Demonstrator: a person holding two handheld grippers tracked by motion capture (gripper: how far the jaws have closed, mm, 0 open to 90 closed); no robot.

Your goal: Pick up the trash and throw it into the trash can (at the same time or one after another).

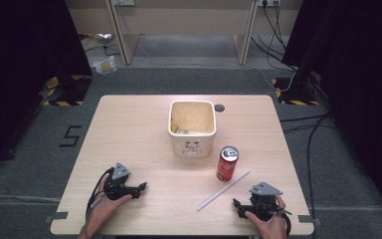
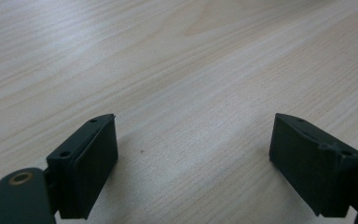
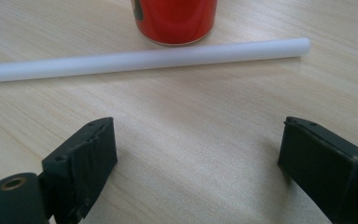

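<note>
The red can [image 3: 175,21] is cut off above, its print perhaps unreadable.

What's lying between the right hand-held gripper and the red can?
A white straw lies crosswise between the right hand-held gripper and the can; otherwise bare table, as the right gripper view shows.

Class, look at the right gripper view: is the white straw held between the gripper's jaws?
No: the white straw lies flat on the table beyond the open right gripper, just before the red can.
</note>
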